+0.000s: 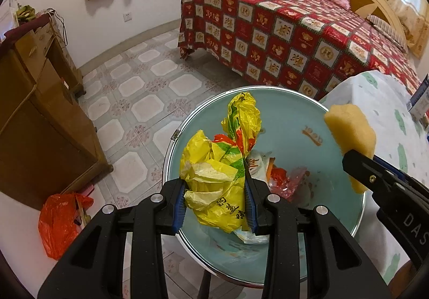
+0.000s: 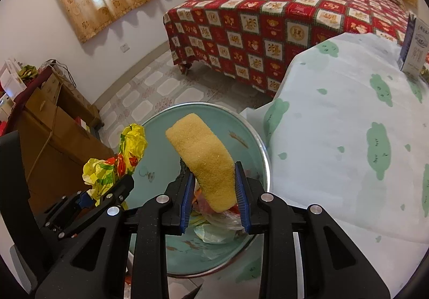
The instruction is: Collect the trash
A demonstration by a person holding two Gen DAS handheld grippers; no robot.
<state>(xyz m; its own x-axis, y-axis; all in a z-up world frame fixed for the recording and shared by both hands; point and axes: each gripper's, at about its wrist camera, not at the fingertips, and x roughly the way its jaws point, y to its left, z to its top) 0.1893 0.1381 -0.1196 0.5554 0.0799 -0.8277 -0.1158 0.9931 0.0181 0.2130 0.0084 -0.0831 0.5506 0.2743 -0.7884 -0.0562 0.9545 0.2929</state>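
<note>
Left gripper (image 1: 215,199) pinches crinkled yellow plastic wrapper (image 1: 214,175); right gripper (image 2: 214,191) clamps porous oblong sponge (image 2: 206,162).

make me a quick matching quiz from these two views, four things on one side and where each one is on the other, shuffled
Things
1. yellow bag
2. sponge
3. orange bag
4. carton

Places
A. on the floor beside the wooden cabinet
B. in the left gripper
C. standing on the covered table
D. in the right gripper

Pairs: 1-B, 2-D, 3-A, 4-C
</note>
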